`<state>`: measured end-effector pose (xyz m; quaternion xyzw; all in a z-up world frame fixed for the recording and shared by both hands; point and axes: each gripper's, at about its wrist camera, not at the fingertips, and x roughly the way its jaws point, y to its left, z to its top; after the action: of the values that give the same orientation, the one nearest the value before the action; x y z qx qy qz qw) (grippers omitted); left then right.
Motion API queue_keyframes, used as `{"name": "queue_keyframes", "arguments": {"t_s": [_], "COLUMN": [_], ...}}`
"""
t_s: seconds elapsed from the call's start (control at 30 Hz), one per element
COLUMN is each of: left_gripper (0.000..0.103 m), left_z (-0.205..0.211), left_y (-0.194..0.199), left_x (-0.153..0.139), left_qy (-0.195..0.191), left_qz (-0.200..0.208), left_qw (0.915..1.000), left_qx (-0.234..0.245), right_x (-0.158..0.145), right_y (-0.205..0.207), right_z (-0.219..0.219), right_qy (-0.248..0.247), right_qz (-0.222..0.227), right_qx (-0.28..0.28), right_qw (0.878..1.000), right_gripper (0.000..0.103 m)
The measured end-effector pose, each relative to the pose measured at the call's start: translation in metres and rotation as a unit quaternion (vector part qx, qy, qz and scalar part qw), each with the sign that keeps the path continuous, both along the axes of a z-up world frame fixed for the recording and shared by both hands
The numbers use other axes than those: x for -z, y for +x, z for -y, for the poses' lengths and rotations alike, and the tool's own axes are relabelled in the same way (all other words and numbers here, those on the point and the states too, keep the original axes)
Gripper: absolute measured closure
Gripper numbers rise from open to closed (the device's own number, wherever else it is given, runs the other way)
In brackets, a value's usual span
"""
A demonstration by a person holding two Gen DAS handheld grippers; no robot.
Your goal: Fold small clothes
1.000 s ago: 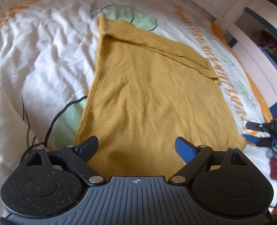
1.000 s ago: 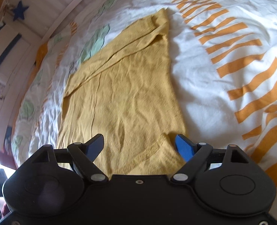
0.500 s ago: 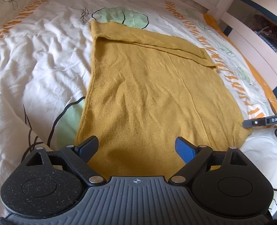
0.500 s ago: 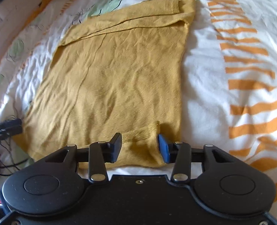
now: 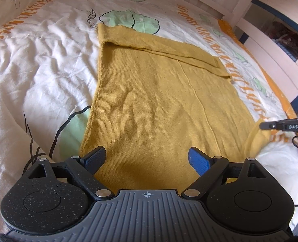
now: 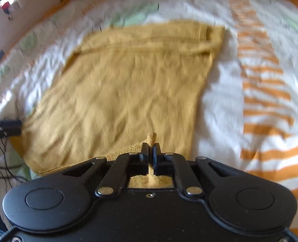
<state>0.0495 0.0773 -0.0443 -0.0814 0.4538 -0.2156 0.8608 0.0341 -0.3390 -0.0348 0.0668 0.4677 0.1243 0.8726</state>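
A bed point(image 5: 38, 64), covered by a white duvet printed with green leaves and orange stripes, is used as the folding surface; its wooden frame point(image 5: 269, 46) runs along the far right edge in the left wrist view. On the middle of the bed a mustard-yellow knitted garment point(image 5: 159, 100) is spread flat, presumably so that edges can be matched cleanly. Its far end has been turned over into a narrow band point(image 5: 169, 48), which reads as a sleeve or top part already folded in.

The right tool point(image 6: 151, 151) is seen clamped on the garment's near corner point(image 6: 151, 138), a small tuft of knit standing up between the closed jaws, which have just been closing on it. The corner appears to be pinched so that the near edge can be lifted and carried over.

The left tool point(image 5: 146, 159) is held with jaws wide apart over the near hem at the other side, nothing being gripped; it is judged to be poised for the matching corner. The right view is blurred.
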Motion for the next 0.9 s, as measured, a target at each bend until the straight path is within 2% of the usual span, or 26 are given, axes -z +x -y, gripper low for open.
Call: {"name": "queue_keyframes", "arguments": {"t_s": [0.13,0.33,0.43,0.57,0.73,0.8,0.9], "left_gripper": [0.013,0.013,0.013,0.013,0.013,0.014,0.015], "left_z": [-0.005,-0.013,-0.014,-0.011,0.001,0.005,0.002], "left_y": [0.003,0.013,0.021,0.033,0.045,0.049,0.057], "left_x": [-0.007,-0.027,-0.034,-0.030,-0.014,-0.006,0.005], "left_qy": [-0.022,-0.032,-0.019,0.003,0.046,0.066,0.072], "left_qz": [0.006,0.041,0.058,0.052,0.032,0.018,-0.006], "left_qw": [0.9995,0.9974,0.9968,0.9976,0.9983,0.9975,0.9968], "left_qx": [-0.021,-0.049,-0.051,-0.045,-0.017,-0.019,-0.034], "right_x": [-0.020,-0.021,-0.009,0.013,0.039,0.045,0.048], "right_y": [0.010,0.049,0.068,0.085,0.086,0.084,0.084], "right_z": [0.013,0.035,0.044,0.047,0.046,0.046,0.047], "right_qy": [0.025,0.044,0.051,0.057,0.044,0.038,0.041], "right_qz": [0.054,0.084,0.092,0.088,0.075,0.067,0.063], "right_qx": [0.023,0.080,0.113,0.142,0.157,0.158,0.159], "right_qw": [0.998,0.992,0.988,0.984,0.984,0.985,0.985], "right_gripper": [0.093,0.093,0.093,0.093,0.093,0.092,0.090]}}
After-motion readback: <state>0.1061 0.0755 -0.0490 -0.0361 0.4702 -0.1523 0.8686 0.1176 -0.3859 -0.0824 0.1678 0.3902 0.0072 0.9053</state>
